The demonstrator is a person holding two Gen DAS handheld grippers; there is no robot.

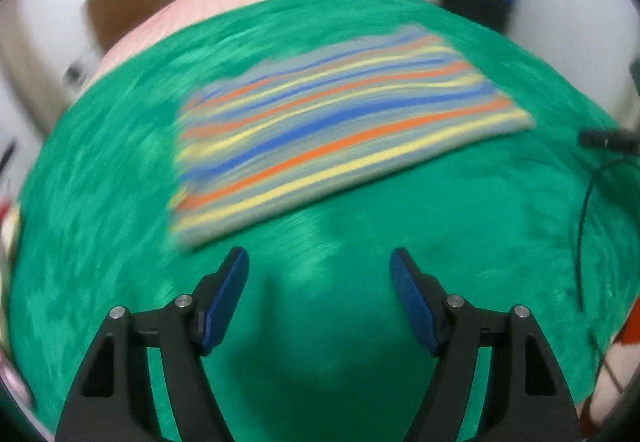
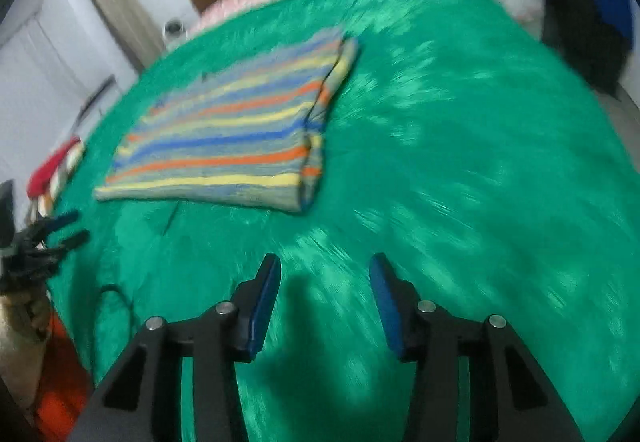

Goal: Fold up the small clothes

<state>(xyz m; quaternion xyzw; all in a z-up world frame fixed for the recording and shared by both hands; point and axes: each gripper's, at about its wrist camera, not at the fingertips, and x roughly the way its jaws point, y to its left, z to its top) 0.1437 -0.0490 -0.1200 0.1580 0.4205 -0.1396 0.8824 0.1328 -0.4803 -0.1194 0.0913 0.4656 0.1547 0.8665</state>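
Striped cloth (image 1: 336, 122) is lying flat on the green blanket (image 1: 320, 322) covering the bed, already folded into a rectangle by the look of the doubled edge. Left gripper (image 1: 319, 262) is hovering with jaws spread wide, nothing between them; the cloth's near edge is sitting just ahead of the jaws and slightly to their left, long axis running diagonally from near-left up to far-right. Right gripper (image 2: 325, 268) is also holding its jaws apart, narrower than the left, empty; from there the striped cloth (image 2: 232, 134) is lying well ahead and off to the left. My read: left is the nearer hand to the cloth, its near-left corner being the easiest pick. Right wrist view is showing the folded, layered edge on the cloth's right side, which the left view is blurring out; it is also catching the other gripper at the far left past the cloth. Left view is showing a black cable (image 1: 584, 226) right of the cloth.
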